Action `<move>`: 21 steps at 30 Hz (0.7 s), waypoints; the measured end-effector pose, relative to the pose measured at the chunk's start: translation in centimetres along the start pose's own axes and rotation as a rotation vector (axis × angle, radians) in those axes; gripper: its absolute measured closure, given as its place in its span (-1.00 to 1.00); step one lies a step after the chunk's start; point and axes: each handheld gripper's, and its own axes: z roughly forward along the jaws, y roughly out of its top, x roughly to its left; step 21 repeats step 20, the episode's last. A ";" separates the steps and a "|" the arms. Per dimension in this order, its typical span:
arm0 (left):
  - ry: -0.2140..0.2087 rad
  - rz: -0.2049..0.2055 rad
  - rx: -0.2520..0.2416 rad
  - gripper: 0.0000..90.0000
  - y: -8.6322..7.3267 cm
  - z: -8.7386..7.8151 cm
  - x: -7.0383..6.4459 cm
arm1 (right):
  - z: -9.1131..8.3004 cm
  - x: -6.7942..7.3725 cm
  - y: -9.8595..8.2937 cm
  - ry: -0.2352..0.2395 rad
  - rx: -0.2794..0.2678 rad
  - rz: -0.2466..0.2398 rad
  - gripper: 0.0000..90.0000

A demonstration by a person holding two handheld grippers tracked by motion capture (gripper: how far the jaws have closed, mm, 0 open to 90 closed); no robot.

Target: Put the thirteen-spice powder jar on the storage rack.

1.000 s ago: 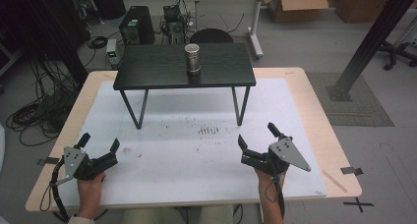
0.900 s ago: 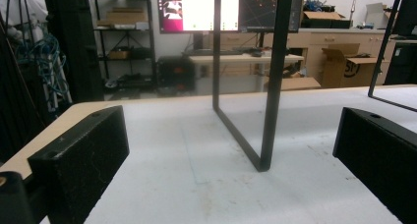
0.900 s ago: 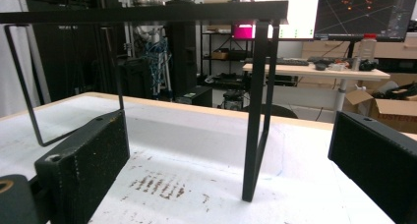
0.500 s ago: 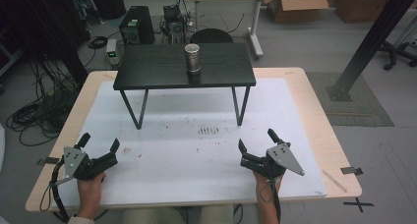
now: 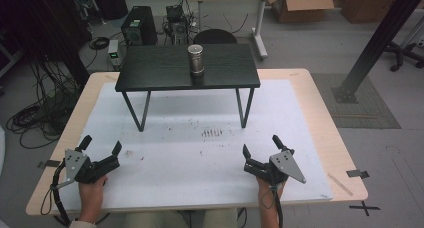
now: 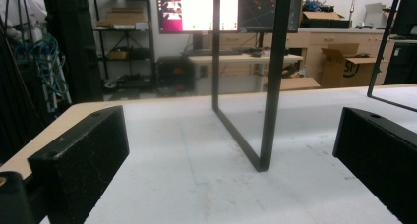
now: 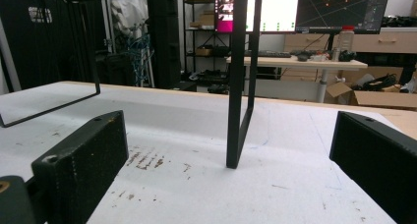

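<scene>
A silver metal cylinder (image 5: 195,59) stands upright on a small black raised table (image 5: 150,70) at the far middle of the white mat. My left gripper (image 5: 101,145) rests near the mat's front left corner, held by a hand, jaws wide apart with nothing between them. My right gripper (image 5: 260,144) sits at the front right, also wide apart and empty. The left gripper view looks at the small table's black frame leg (image 6: 268,86) between my two black fingers (image 6: 81,160). In the right gripper view another frame leg (image 7: 238,86) stands ahead.
The white mat (image 5: 200,138) covers a wooden table (image 5: 327,133) and has dark smudges (image 5: 212,133) near its middle. Beyond the table are a computer tower (image 5: 136,25), cables, a desk and cardboard boxes. A black post (image 5: 372,43) rises at the right.
The right gripper has shifted slightly toward the front edge of the mat. The left gripper and the cylinder have stayed in place.
</scene>
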 end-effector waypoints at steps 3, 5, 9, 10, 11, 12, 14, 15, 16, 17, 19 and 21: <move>0.000 0.001 0.001 -0.98 0.0 0.0 0.0 | -0.1 -0.1 -0.4 -0.005 0.001 0.005 -0.99; 0.000 0.002 0.001 -0.98 0.0 0.0 0.0 | -0.1 -0.1 -0.7 -0.006 0.002 0.006 -0.99; -0.001 0.002 0.001 -0.98 0.0 0.0 0.0 | -0.2 0.0 -0.9 -0.009 -0.004 -0.002 -0.98; -0.001 0.003 0.002 -0.98 0.0 0.0 0.0 | -0.2 0.1 -0.9 -0.009 -0.005 -0.005 -0.98; 0.000 0.003 0.002 -0.98 0.0 0.0 0.0 | -0.2 0.1 -0.9 -0.009 -0.006 -0.008 -0.98; 0.000 0.003 0.002 -0.98 0.0 0.0 0.0 | -0.3 0.1 -0.9 -0.010 -0.010 -0.010 -0.98; 0.000 0.003 0.003 -0.98 0.0 0.0 0.0 | -0.4 0.1 -1.0 -0.014 -0.021 -0.008 -0.99; 0.000 0.004 0.002 -0.98 0.0 0.0 0.0 | -0.4 0.1 -1.0 -0.014 -0.026 -0.007 -1.00; 0.000 0.003 0.002 -0.98 0.0 0.0 0.0 | -0.4 0.1 -1.0 -0.014 -0.029 -0.008 -1.00; 0.000 0.003 0.002 -0.98 0.0 0.0 0.0 | -0.5 0.1 -1.0 -0.014 -0.029 -0.011 -1.00; 0.000 0.003 0.002 -0.98 0.0 0.0 0.0 | -0.5 0.3 -1.0 -0.016 -0.029 -0.022 -1.00; 0.000 0.003 0.003 -0.98 0.0 0.0 0.0 | -0.5 0.3 -1.0 -0.017 -0.029 -0.026 -1.00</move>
